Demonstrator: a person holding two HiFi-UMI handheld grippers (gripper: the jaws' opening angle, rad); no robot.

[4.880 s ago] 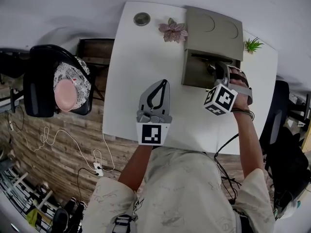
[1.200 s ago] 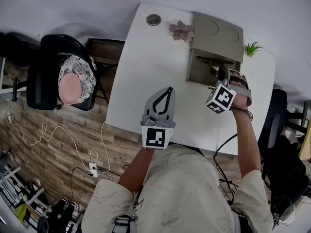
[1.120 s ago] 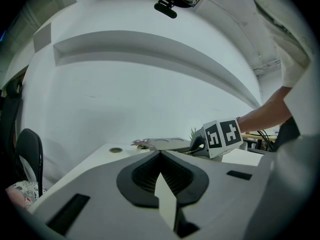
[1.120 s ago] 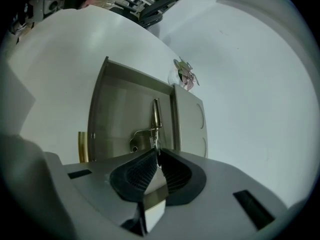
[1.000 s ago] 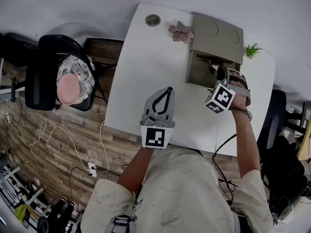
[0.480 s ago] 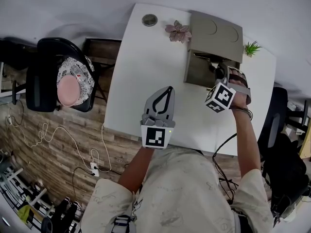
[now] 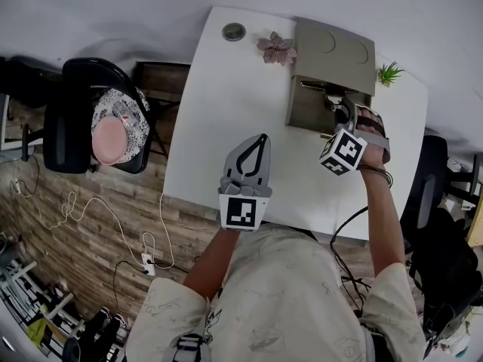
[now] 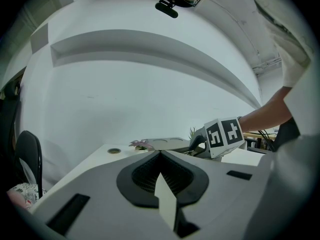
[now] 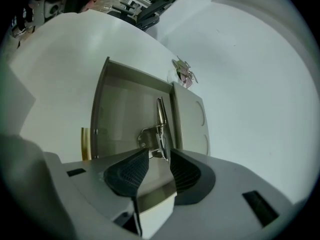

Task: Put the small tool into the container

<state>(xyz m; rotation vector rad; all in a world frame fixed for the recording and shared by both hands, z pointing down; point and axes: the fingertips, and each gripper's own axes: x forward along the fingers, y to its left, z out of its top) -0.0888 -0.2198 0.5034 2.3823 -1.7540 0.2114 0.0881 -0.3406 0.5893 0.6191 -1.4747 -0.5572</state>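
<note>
The step in hand looks like the release, and the task seems nearly done. The right gripper [image 9: 159,154] would do best to back straight out along its own line with jaws wide, lifting a little. That way neither pad catches the near end of the small tool [image 9: 160,115] and drags it out of the container [image 9: 117,109]. The opened lid [image 9: 191,121] sits just right of the tool, so a sideways swing looks risky. At lower centre of the head view, the left gripper [image 7: 261,139] hangs over the table [image 7: 226,81], jaws pressed together on nothing. Farther up at right, the right gripper's jaws have just been opening and stand spread. The tool's near end lies between their tips, apparently unpressed; the rest lies on the container floor.
</note>
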